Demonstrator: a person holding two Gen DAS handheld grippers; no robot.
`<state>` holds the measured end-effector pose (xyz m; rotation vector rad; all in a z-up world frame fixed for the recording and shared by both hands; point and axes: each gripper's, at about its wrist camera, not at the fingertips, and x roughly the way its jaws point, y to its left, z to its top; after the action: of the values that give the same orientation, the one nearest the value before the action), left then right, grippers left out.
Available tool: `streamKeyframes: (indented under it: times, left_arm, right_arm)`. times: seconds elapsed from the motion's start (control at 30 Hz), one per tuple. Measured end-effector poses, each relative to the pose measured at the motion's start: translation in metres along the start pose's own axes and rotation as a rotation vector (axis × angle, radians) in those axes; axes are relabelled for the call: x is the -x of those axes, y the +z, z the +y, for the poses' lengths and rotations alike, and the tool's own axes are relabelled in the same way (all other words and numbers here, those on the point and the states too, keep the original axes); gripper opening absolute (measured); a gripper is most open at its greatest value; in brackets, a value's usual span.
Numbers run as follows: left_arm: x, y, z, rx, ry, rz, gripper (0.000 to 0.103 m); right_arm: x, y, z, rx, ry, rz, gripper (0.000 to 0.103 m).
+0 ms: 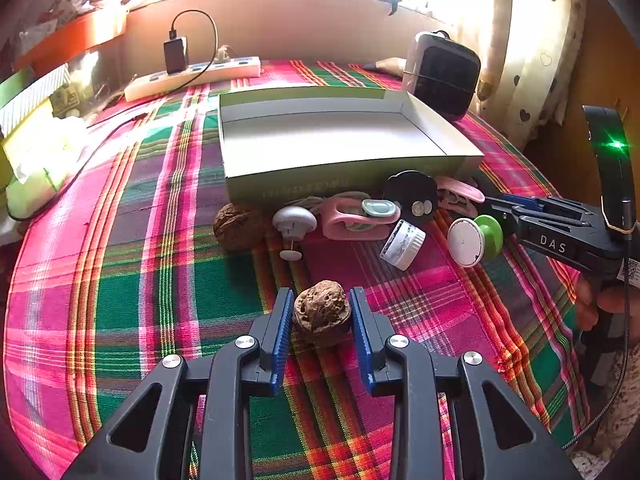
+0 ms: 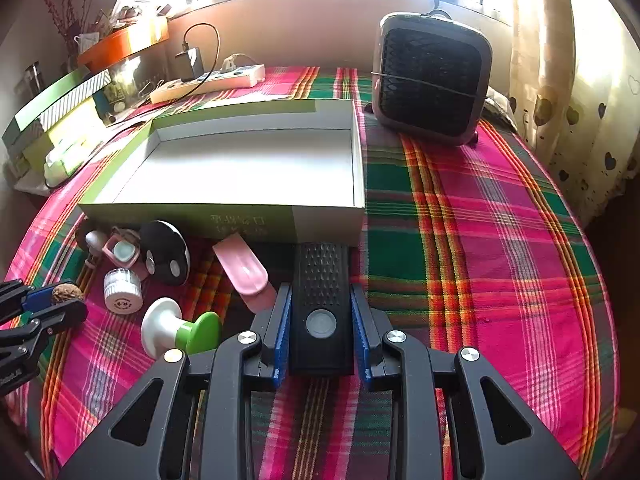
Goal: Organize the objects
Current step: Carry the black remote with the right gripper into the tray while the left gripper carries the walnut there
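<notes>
Gripping a walnut (image 1: 322, 312) between left tongs (image 1: 322, 310), right tongs (image 2: 322, 312) clamped on black remote (image 2: 321, 292)

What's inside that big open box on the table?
Nothing that shows: the box has a bare white floor in both views. Only the strip just behind its near wall is hidden. The small items, such as the walnut in the left gripper, are outside it.
</notes>
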<state>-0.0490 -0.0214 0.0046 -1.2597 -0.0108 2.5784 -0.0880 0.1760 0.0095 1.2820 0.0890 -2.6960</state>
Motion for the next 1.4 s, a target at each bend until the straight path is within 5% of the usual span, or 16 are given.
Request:
streamKeyframes:
  times: [0.83, 1.4]
  left_arm:
    - [0.023, 0.043, -0.005, -0.013, -0.002, -0.065, 0.027]
    - [-0.005, 0.099, 0.013, 0.0, -0.013, -0.065, 0.027]
  right_arm:
    - [0.036, 0.026, 0.009, 0.034, 0.04, -0.046, 0.028]
    - [0.011, 0.078, 0.04, 0.083, 0.142, -0.022, 0.028]
